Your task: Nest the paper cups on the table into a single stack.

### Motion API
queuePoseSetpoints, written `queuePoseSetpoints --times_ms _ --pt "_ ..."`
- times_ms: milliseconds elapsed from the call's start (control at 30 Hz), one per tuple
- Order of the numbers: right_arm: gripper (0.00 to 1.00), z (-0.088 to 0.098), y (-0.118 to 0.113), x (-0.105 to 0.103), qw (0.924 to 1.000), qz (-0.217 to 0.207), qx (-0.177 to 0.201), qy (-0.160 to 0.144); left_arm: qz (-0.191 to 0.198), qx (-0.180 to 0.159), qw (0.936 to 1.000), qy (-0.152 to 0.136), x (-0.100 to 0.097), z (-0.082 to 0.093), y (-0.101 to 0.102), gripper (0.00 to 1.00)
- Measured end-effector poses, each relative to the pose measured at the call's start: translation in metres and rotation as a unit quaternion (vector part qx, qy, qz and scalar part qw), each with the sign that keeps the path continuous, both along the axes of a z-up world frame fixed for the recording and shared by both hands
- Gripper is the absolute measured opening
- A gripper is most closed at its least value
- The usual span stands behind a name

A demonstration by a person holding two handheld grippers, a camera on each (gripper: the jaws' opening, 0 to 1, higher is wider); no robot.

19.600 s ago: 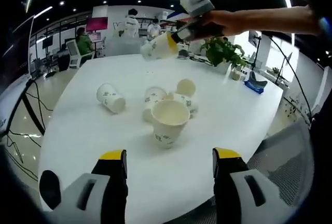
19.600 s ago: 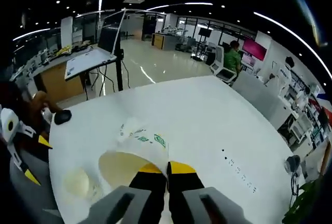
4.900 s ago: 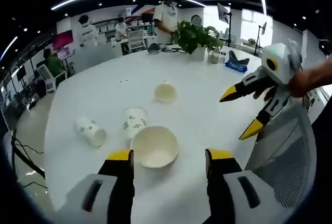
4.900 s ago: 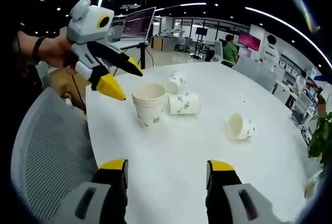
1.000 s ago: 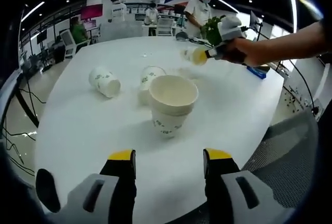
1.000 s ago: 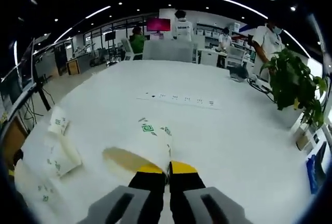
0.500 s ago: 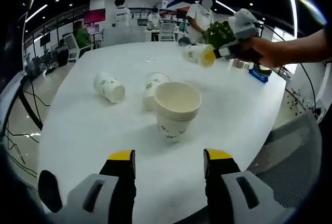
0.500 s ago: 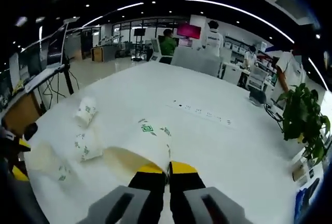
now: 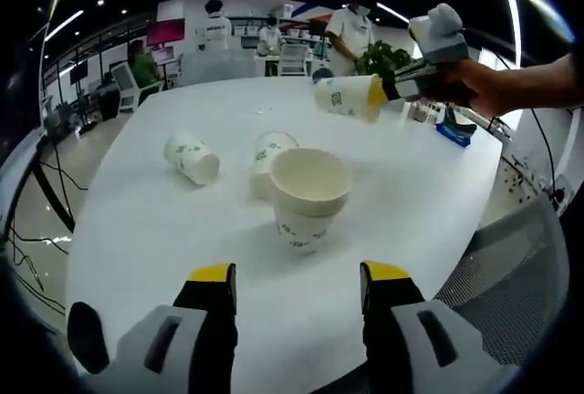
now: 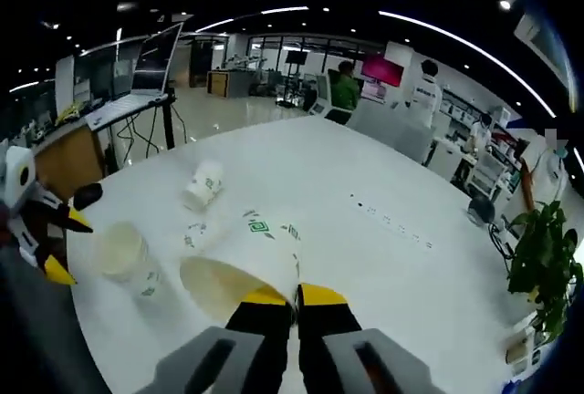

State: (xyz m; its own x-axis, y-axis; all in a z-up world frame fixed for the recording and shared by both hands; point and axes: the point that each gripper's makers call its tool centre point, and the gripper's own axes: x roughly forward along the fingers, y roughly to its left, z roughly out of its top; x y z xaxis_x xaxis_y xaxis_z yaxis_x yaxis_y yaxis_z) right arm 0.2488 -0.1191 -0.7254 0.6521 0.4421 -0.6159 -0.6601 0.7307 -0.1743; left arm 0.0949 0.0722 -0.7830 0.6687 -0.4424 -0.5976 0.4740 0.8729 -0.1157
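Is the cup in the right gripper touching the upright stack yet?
Apart. In the left gripper view the held cup hangs in the air in the right gripper, with bare table between it and the stack.

table: plain white | paper cups: white, green printed marks, cream inside | held cup: white, green square logo | gripper tips: yellow on black | plant beyond table: green

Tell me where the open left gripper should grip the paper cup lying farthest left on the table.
Pinch the wall at the open rim. That lying cup rests on its side with its mouth toward the left gripper, apart from the upright stack, so coming in from the mouth side looks easiest.
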Motion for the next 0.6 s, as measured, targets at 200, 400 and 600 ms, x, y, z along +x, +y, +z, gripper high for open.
queuePoseSetpoints --times_ms 200,400,600 --pt "0.00 0.006 0.023 -0.021 0.9983 0.056 -0.011 -0.002 0.002 -0.007 1.0000 -0.002 0.001 0.002 0.001 0.54" --pt "0.00 0.020 0.046 -0.035 0.9956 0.093 -0.006 -0.008 0.000 -0.011 0.9999 -0.005 0.001 0.003 -0.001 0.54" --pt "0.00 0.031 0.062 -0.050 0.9930 0.118 -0.002 -0.008 -0.004 -0.012 0.9999 -0.006 -0.001 0.005 -0.003 0.54"
